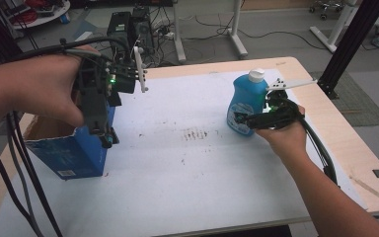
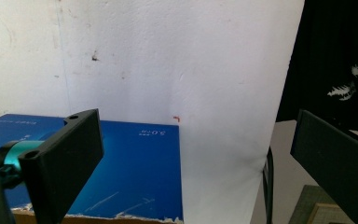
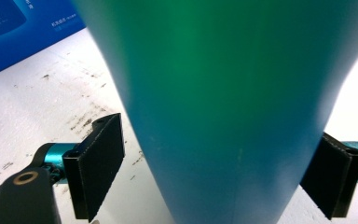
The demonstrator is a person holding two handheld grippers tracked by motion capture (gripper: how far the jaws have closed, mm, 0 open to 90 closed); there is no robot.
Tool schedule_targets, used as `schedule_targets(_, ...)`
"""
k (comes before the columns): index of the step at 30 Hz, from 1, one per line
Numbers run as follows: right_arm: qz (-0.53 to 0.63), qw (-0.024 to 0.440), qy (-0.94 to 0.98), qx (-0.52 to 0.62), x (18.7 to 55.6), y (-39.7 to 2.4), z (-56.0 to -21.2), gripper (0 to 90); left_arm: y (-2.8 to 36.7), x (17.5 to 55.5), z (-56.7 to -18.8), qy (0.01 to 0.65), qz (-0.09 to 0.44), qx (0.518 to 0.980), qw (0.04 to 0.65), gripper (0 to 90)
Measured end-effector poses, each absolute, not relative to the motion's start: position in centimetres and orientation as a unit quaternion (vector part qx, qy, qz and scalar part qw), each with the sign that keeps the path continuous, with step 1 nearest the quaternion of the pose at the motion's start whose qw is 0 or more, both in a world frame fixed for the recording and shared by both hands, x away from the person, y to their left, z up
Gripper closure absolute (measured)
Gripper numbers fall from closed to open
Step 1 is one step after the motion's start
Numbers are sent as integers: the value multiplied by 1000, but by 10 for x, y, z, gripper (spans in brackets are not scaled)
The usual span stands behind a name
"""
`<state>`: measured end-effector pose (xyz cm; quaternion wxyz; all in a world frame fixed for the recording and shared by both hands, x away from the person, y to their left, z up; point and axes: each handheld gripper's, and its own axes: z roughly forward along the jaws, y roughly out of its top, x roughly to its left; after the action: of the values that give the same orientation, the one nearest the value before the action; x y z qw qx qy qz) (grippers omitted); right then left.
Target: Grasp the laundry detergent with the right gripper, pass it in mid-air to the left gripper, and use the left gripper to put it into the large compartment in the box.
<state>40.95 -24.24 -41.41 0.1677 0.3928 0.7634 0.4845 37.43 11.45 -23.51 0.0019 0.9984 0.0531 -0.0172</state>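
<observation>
The right gripper [image 1: 250,119] straddles the upright blue plastic detergent bottle [image 1: 244,101] at three o'clock, unclenched (left gripper [image 2: 196,163] released); closing likely comes next.

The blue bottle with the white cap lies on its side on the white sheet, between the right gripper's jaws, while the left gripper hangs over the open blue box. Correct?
Not quite. The high view shows the blue bottle standing upright on the white sheet, not lying down. The rest holds: it sits between the right gripper jaws, and the left gripper hangs over the open blue box.

Smooth glossy plastic bottle [image 1: 245,106], torn-edged cardboard box [image 1: 69,153], matt stained white sheet [image 1: 187,182], wooden table [image 1: 325,113].
</observation>
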Motion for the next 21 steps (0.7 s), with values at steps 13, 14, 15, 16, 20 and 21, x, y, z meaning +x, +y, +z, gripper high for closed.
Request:
schedule_targets(13,486,179,761,391,410,-240,-414,257,109,375,-237,47,-19,999,-6,23)
schedule_targets(14,486,179,761,391,410,-240,-414,257,109,375,-237,47,-19,999,-6,23)
schedule_targets(15,486,178,761,392,410,-240,-414,257,109,375,-237,48,-20,999,-5,23)
schedule_targets(16,484,181,760,394,411,-241,-414,257,109,376,-237,47,-20,999,-6,24)
schedule_targets(20,482,182,760,396,411,-242,-414,281,110,375,-237,50,-21,999,-4,24)
schedule_targets(21,482,183,761,394,411,-241,-414,289,110,376,-237,50,-20,999,-4,24)
